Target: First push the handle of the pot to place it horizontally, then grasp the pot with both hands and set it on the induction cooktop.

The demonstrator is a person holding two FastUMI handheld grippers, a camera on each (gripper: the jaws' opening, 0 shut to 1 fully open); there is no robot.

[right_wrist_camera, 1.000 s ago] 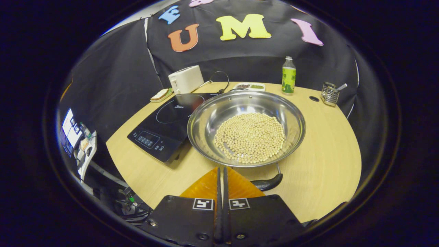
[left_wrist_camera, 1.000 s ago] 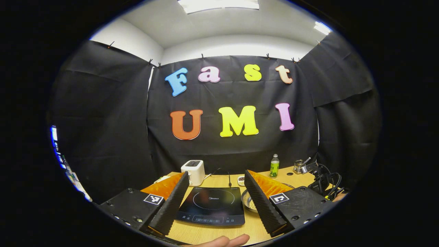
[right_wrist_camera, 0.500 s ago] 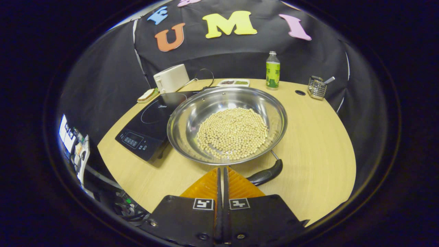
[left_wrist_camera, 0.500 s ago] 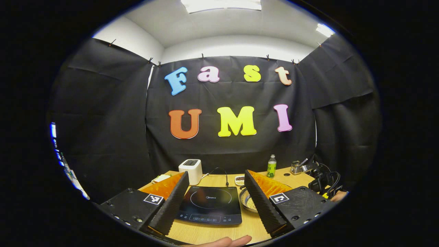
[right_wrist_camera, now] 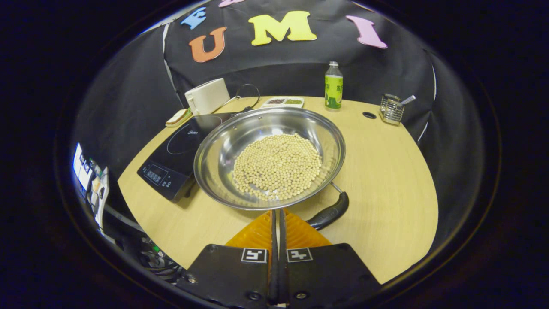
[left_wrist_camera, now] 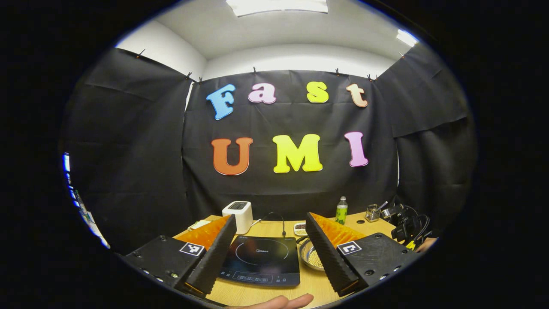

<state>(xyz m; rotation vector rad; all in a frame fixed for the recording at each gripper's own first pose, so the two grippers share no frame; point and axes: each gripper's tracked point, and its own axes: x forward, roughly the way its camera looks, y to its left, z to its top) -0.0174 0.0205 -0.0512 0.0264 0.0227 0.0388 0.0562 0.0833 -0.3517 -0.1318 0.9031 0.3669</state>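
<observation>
A steel pot filled with pale beans sits on the wooden table, its left side overlapping the black induction cooktop. Its black handle points toward the near right. My right gripper is shut with nothing between its fingers, its tips at the pot's near rim, just left of the handle. In the left gripper view my left gripper stands open above the table's near edge. The cooktop lies between its fingers and the pot peeks past the right finger.
At the back stand a white toaster, a green bottle, a small dish tray and a wire rack. A plate with bread lies left of the toaster. A hand shows at the table's near edge.
The right gripper stayed shut and shifted right, so pot and cooktop sit further left in its view and more of the handle shows. The left gripper drew back slightly.
</observation>
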